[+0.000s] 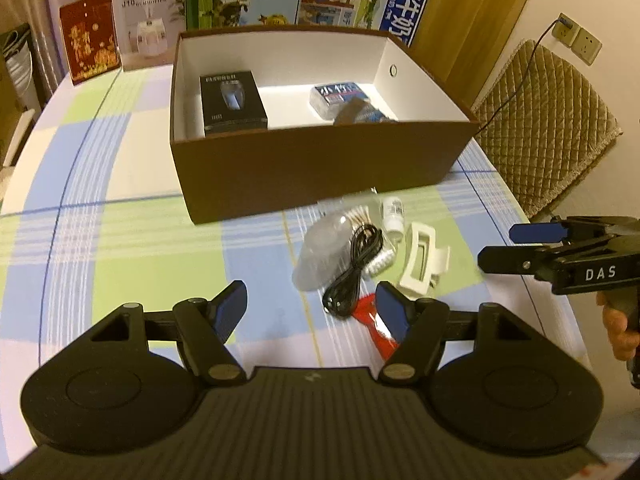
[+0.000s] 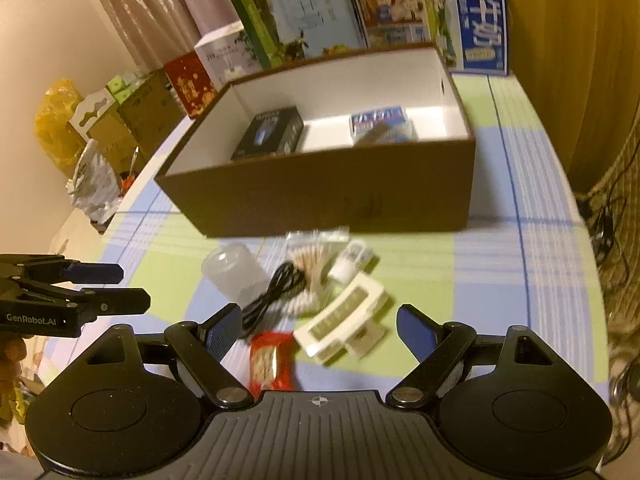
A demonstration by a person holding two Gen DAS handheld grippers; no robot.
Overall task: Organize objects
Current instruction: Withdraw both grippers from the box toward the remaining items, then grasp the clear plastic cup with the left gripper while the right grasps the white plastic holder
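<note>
While both spread empty — left gripper (image 1: pixel 312 310), right gripper (image 2: pixel 320 332) — hovering over clutter heaped before brown box (image 1: pixel 320 168), likely to pick white clip (image 2: pixel 344 328) next.

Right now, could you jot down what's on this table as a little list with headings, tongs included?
Table: checked cloth
Box: brown, open, white inside
In box: black carton; blue pack
Pile before box: clear container, black cable, cotton swabs, small bottle, white hair clip, red packet
Left tongs: open, holding nothing
Right tongs: open, over the pile, holding nothing
Behind box: upright cartons
</note>
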